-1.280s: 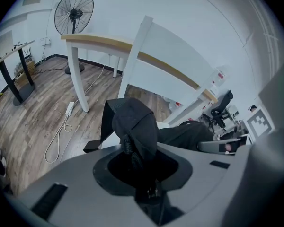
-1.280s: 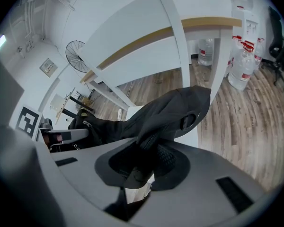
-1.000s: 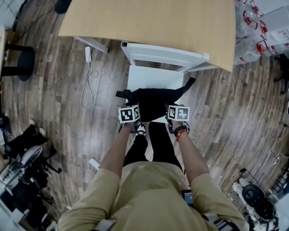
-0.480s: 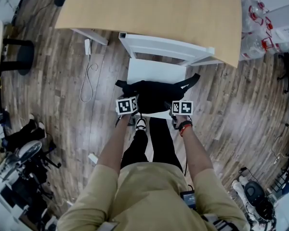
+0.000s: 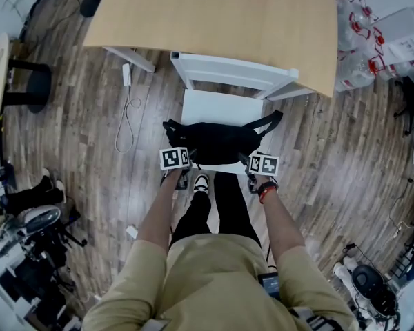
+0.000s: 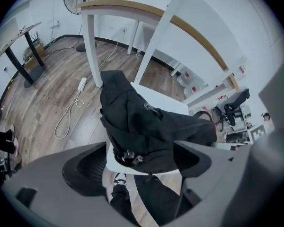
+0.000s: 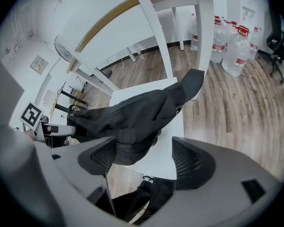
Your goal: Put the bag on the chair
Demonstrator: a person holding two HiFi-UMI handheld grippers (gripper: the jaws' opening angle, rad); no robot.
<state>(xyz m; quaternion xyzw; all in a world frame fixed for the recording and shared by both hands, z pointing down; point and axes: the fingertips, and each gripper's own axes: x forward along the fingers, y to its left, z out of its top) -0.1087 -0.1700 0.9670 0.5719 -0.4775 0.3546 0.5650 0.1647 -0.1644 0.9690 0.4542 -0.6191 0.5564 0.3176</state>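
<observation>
Black, soft and slumped, the bag (image 5: 217, 142) lies across the white chair (image 5: 221, 107) seat's near half, one strap trailing right, while the left tongs (image 6: 149, 167) and right tongs (image 7: 146, 162) are opening, the bag's edge loose between them.

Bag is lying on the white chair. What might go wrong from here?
1. The bag lies at the chair's front edge, ends overhanging both sides; it might slide off.
2. The left gripper and right gripper jaws are opening with the bag's edge loose between them; withdrawing could snag a buckle and drag it off.
</observation>
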